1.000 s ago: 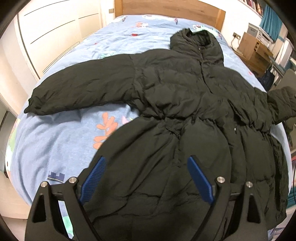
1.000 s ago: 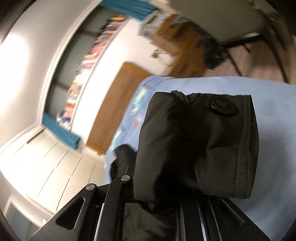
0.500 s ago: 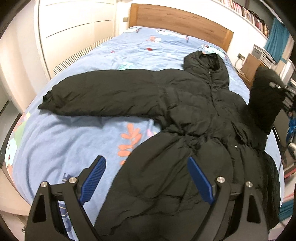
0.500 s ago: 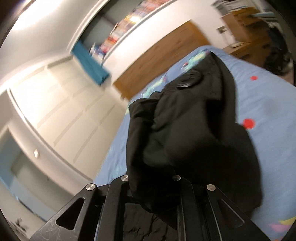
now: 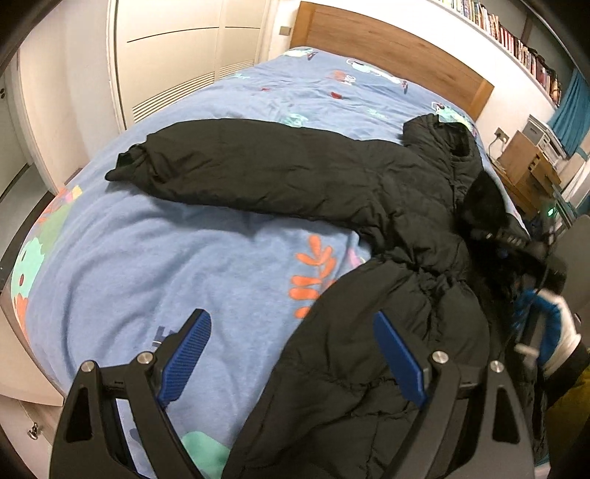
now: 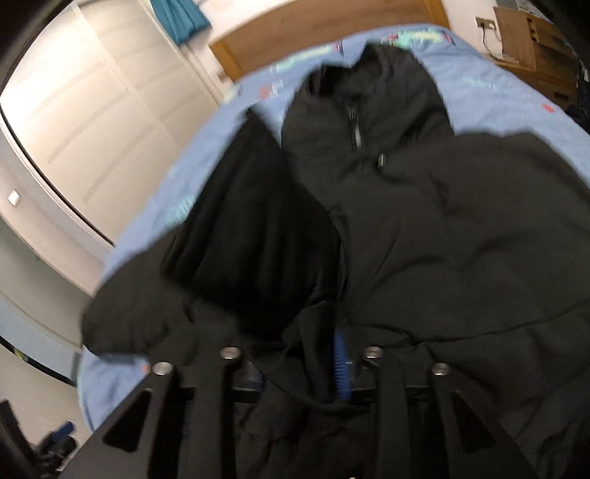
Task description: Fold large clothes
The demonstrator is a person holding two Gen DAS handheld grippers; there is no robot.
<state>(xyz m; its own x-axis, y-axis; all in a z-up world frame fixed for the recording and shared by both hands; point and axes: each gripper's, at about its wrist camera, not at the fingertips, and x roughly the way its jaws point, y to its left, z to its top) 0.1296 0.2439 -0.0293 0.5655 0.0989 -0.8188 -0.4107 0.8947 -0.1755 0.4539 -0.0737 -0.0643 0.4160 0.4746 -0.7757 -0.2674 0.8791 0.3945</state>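
Note:
A black puffer jacket (image 5: 398,206) lies face up on the bed, hood toward the headboard. Its left sleeve (image 5: 228,165) stretches out flat to the left. My left gripper (image 5: 291,350) is open and empty, hovering over the jacket's lower hem and the blue cover. My right gripper (image 6: 306,364) is shut on the jacket's right sleeve (image 6: 254,235) and holds it over the jacket's chest; it also shows at the right in the left wrist view (image 5: 490,221). The zipper (image 6: 356,129) runs up to the collar.
The bed has a blue patterned cover (image 5: 166,258) and a wooden headboard (image 5: 387,51). White wardrobe doors (image 5: 177,59) stand to the left. A wooden bedside cabinet (image 5: 527,165) and a bookshelf (image 5: 516,33) are at the right.
My right gripper has carried the right sleeve from the bed's right side inward over the jacket's chest. My left gripper has shifted left, still open above the hem.

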